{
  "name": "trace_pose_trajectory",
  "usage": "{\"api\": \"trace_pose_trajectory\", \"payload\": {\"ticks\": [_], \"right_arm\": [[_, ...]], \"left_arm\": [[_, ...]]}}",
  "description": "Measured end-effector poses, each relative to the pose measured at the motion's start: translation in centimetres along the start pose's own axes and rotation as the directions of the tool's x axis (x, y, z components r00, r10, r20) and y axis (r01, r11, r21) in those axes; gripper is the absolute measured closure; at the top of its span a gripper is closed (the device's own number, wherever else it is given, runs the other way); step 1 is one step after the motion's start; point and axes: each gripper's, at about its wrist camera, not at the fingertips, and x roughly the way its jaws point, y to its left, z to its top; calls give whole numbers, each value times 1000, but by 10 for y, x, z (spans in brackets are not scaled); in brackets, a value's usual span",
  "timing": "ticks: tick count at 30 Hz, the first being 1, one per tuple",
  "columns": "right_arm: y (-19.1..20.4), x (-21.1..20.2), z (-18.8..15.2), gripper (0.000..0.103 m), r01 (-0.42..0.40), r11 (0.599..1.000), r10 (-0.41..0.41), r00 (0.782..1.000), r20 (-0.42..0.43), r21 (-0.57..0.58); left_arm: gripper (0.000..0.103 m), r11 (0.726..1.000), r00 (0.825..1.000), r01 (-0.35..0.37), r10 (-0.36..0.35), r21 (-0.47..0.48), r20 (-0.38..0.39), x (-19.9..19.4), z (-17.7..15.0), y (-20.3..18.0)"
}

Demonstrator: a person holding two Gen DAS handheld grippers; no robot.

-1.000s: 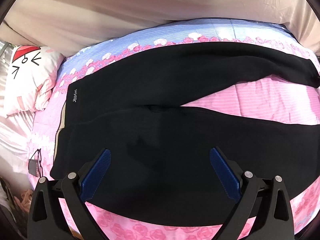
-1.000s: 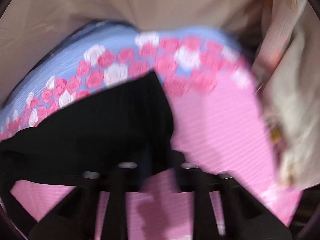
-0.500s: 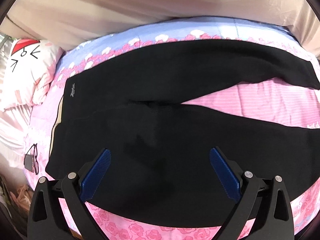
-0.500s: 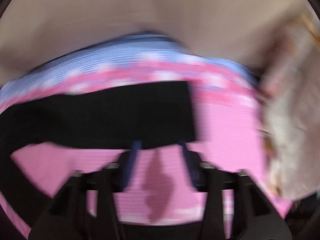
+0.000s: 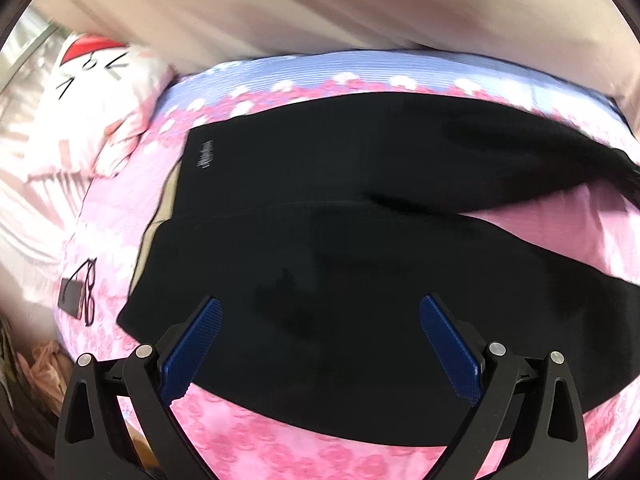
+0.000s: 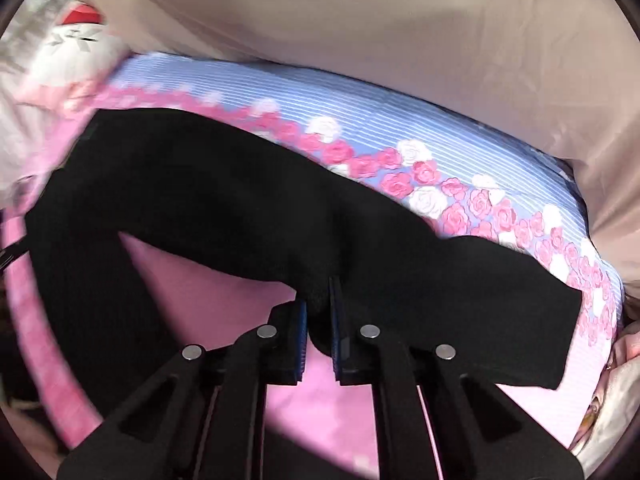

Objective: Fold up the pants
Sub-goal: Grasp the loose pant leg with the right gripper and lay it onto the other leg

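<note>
Black pants (image 5: 360, 216) lie spread on a pink and blue rose-print bedsheet (image 5: 280, 432), waistband at the left, two legs running right with pink sheet showing between them. My left gripper (image 5: 320, 340) is open and empty, hovering over the near leg and hip. In the right wrist view my right gripper (image 6: 318, 312) is shut on the near edge of the far pant leg (image 6: 224, 208), pinching a bunch of black cloth between its blue pads (image 6: 301, 332). The leg's cuff (image 6: 552, 336) lies to the right.
A white cartoon pillow (image 5: 96, 96) lies at the bed's left end. A pair of glasses and a dark phone (image 5: 78, 292) rest on the sheet left of the waistband. A beige wall or curtain (image 5: 360, 8) runs behind the bed. Bedding (image 6: 616, 400) is bunched at the right.
My right gripper moved left along the far leg from near the cuff and closed on its edge. My left gripper shifted slightly, staying open over the hip.
</note>
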Motion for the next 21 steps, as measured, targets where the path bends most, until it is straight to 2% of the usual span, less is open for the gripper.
{"api": "trace_pose_trajectory", "payload": {"ticks": [1,2,3,4,5,6,7,8,9,10,12,13,15,16,17,18,19,20,21], "right_arm": [[-4,8,-6,82,12,1000,-12,999,-47,-5],[-9,23,-20,73,67,997,-70,989,-130,-24],[-15,34,-33,68,117,992,-123,972,-200,-43],[-22,36,-41,70,146,988,-152,963,-221,-40],[-35,25,-45,70,168,986,-164,968,-188,4],[-51,10,-46,61,201,977,-191,972,-134,67],[-69,-4,-47,39,238,962,-228,970,-82,137],[-94,-18,-48,28,310,924,-311,950,-30,224],[-121,-26,-50,14,381,875,-396,918,-12,298],[-143,-26,-49,15,421,832,-446,895,-16,361],[-195,-13,-42,16,450,774,-468,880,-75,446],[-220,-2,-40,16,451,748,-464,880,-104,487],[-253,21,-37,17,423,720,-413,898,-149,550],[-262,30,-44,39,409,714,-389,906,-164,568],[-266,38,-47,53,325,733,-309,942,-133,598],[-265,35,-46,86,274,745,-275,957,-95,608],[-263,30,-42,94,256,756,-255,963,-90,603],[-259,16,-37,94,250,766,-265,962,-64,592],[-258,3,-34,94,273,768,-304,952,-46,580]], "left_arm": [[5,1000,1000,-3,2,-15,-5,3,0,8],[5,999,1000,-3,2,-33,-20,9,2,17],[5,999,1000,-4,3,-42,-30,13,3,22],[5,998,999,-7,5,-56,-40,16,4,26],[5,997,999,-2,-1,-73,-43,18,5,32],[5,997,999,2,-6,-82,-42,18,7,36],[5,996,999,1,-5,-88,-38,18,7,38],[5,996,999,-4,1,-88,-34,20,8,38],[5,996,999,-8,5,-84,-34,21,8,37],[5,997,999,-16,13,-72,-38,24,8,33],[5,998,999,-26,24,-55,-42,26,7,25],[5,998,999,-33,31,-46,-45,27,7,20],[5,999,998,-40,38,-31,-49,29,6,10],[5,999,998,-43,42,-25,-51,29,5,4],[5,999,997,-48,47,-17,-55,28,4,-3],[5,999,997,-52,51,-13,-56,28,3,-7],[5,999,997,-53,52,-8,-58,27,3,-12],[5,999,997,-51,51,-6,-59,27,3,-15],[5,999,997,-50,49,-4,-58,26,3,-18]]}}
